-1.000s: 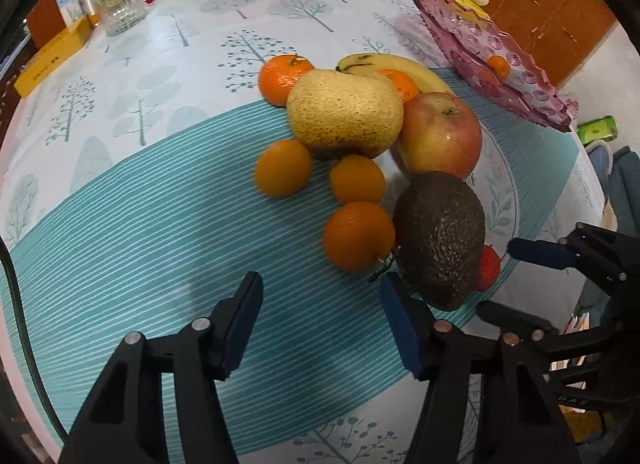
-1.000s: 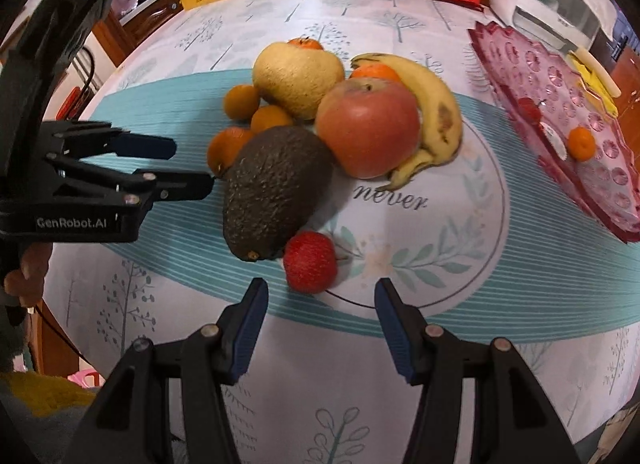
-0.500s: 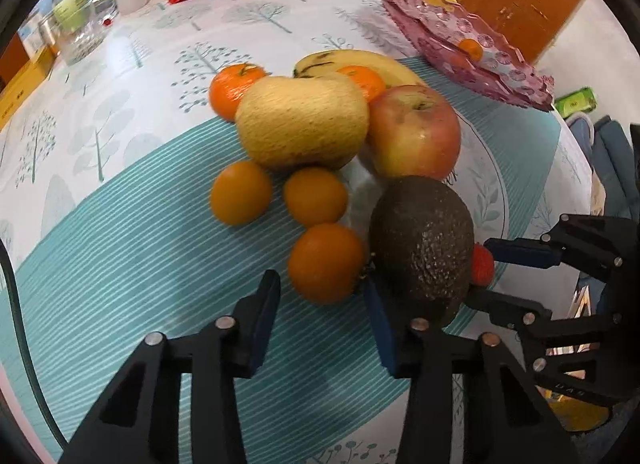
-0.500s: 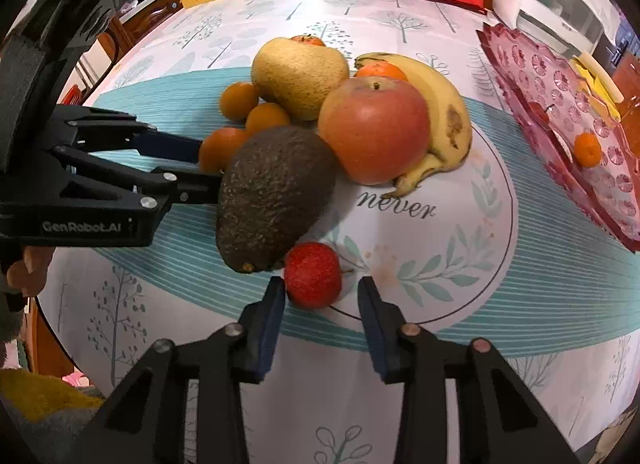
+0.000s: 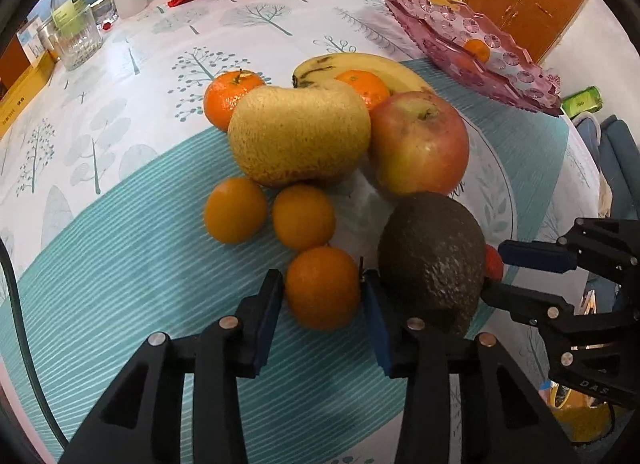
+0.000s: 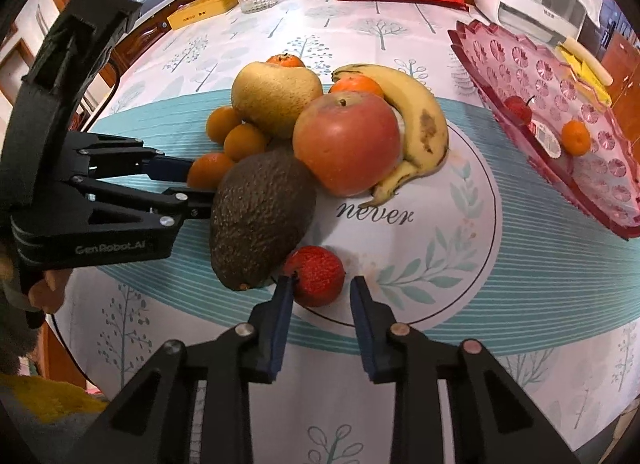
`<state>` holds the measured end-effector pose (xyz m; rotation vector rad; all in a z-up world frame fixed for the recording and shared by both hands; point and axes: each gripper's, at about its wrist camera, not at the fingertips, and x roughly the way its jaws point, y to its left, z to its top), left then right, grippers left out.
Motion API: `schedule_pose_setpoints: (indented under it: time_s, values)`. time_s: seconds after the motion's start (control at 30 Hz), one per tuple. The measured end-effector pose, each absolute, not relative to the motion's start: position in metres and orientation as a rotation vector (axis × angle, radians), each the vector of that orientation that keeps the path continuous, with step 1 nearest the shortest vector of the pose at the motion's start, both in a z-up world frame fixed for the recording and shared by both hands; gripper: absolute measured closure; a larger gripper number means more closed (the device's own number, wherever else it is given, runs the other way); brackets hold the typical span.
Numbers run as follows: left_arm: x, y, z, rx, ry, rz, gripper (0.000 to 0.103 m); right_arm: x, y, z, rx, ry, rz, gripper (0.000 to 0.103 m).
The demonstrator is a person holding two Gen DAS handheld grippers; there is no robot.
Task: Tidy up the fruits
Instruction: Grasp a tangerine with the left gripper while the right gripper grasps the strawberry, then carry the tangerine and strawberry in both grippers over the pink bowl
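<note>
Left gripper [image 5: 323,290] has its blue pads clamped on a small, smooth orange [image 5: 322,287], pads touching both sides, after just closing in on it. Right next to its right finger sits the avocado [image 5: 434,260], dark, pebbly and egg-shaped, touching that finger. Ahead of the gripper are two more little round oranges [image 5: 235,210], and past them a big tan melon [image 5: 299,135] with rough, netted skin. Beside the melon is a shiny red-yellow apple [image 5: 419,143], with a curved banana [image 5: 368,68] behind both.

Right gripper [image 6: 320,288] has just squeezed down on the strawberry [image 6: 316,281], a bumpy red lump. The left pad is pressing on it; the right pad looks touching or a hair off, but the jaws are as tight as they go, so I'd call it gripped. The strawberry is jammed against the avocado's narrow end, just ahead and left of this gripper. Far off to its right is a pink plastic tray [image 6: 600,200] with a scalloped rim and flower pattern, holding a tiny orange and something red.

All of it sits on a desk [image 6: 520,304] covered in glossy cloth with teal stripes and printed trees.
</note>
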<state>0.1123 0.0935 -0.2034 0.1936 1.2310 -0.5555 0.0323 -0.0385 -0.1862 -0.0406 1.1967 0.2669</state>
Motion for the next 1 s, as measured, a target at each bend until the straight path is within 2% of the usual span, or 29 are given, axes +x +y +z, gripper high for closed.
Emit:
schedule_pose_setpoints:
  time_s: [0.1, 0.17, 0.63, 1.0]
  values:
    - [0.113, 0.094, -0.204, 0.186, 1.229, -0.558, 0.064, 0.034, -0.04, -0.188, -0.017, 1.214, 0.281, 0.073]
    - [0.113, 0.095, -0.204, 0.171, 1.23, -0.564, 0.069, 0.035, -0.039, -0.189, -0.011, 1.22, 0.285, 0.073]
    - [0.1, 0.123, -0.191, 0.123, 1.227, -0.482, 0.07, 0.044, -0.025, -0.191, -0.077, 1.226, 0.317, 0.073]
    - [0.08, 0.104, -0.121, 0.096, 1.121, -0.52, 0.07, 0.035, -0.057, -0.126, -0.049, 1.092, 0.302, 0.073]
